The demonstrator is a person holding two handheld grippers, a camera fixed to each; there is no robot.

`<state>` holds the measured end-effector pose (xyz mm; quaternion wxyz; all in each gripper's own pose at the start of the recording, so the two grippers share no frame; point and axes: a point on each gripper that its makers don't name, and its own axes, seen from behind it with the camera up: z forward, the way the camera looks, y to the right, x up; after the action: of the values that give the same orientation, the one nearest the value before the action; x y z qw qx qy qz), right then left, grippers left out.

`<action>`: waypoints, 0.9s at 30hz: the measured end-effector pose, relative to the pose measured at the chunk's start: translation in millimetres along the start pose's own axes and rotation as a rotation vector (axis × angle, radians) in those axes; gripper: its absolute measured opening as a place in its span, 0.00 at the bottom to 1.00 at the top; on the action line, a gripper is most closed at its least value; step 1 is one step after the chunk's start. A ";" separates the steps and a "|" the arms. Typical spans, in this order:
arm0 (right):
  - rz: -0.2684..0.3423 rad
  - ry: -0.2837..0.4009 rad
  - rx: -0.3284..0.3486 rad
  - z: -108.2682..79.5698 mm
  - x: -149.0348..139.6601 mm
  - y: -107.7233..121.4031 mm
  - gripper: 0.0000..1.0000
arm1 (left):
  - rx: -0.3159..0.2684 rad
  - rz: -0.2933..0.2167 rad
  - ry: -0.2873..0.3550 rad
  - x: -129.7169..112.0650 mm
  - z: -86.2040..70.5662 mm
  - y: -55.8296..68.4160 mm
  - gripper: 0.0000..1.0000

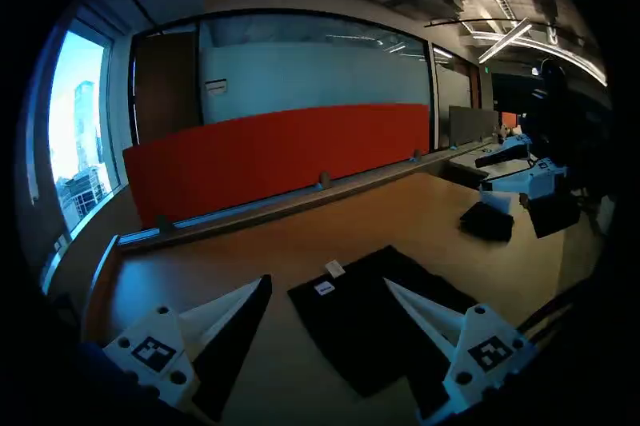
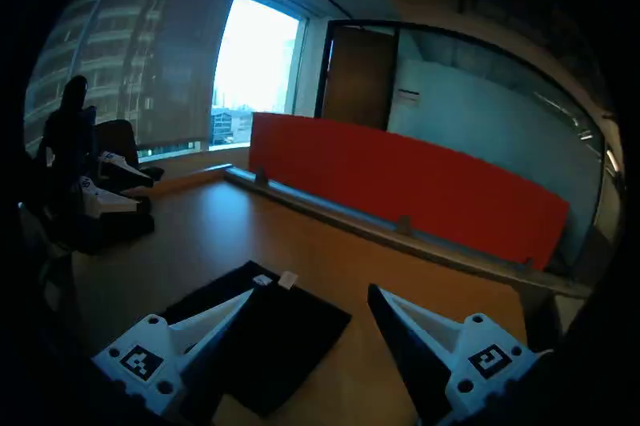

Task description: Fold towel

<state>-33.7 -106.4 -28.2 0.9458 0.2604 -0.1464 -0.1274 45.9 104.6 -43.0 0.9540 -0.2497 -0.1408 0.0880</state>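
Fingers (image 1: 210,312) are standing wide apart on the left hand-held gripper (image 1: 326,282), white wedge shapes with dark inner faces, and they are pinching nothing. The right hand-held gripper (image 2: 310,292) is doing the same, spread open and empty. Both are hanging low over the towel (image 1: 376,330), and this is the relation that counts: from the left one the cloth is lying straight ahead and a shade to its right, from the right one straight ahead and a shade to its left. So the towel is sitting between the two, and neither is looking clearly nearer; I'm judging it an even reach. It's lying flat on the surface (image 1: 384,210), turned so a corner is pointing toward each gripper; which side is the longer I can't tell. The cloth is black, matte and soft-looking, a neat four-sided sheet with small white tags (image 1: 324,288) at one far edge. I'm guessing the next move is calling for each gripper to come down on a near corner. The surface is showing as smooth, warm-toned wood. Beyond it a red divider panel (image 1: 280,154) is running along the far side, with glass walls and a bright window (image 2: 256,66) behind.
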 end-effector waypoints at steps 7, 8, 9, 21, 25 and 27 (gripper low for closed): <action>-0.007 -0.058 0.014 7.7 -32.5 -7.0 1.00 | -0.022 0.013 -0.034 -24.5 8.3 10.4 0.92; -0.008 -0.068 0.018 8.6 -37.7 -8.6 1.00 | -0.023 0.014 -0.040 -28.3 9.6 11.5 0.92; -0.009 -0.078 0.022 9.7 -43.4 -10.4 1.00 | -0.025 0.015 -0.047 -32.6 11.1 12.7 0.92; -0.006 -0.187 0.059 24.0 -103.0 -24.2 1.00 | -0.066 0.048 -0.141 -80.3 29.8 33.6 0.92; -0.009 -0.223 0.070 27.7 -121.4 -27.2 1.00 | -0.084 0.040 -0.173 -97.7 34.8 40.1 0.93; -0.010 -0.239 0.076 29.4 -130.2 -29.1 1.00 | -0.090 0.037 -0.190 -107.2 37.0 42.2 0.93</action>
<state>-169.0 -102.8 -46.8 0.9104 0.2797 -0.2616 -0.1566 -71.1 132.1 -57.3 0.9223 -0.2854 -0.2300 0.1226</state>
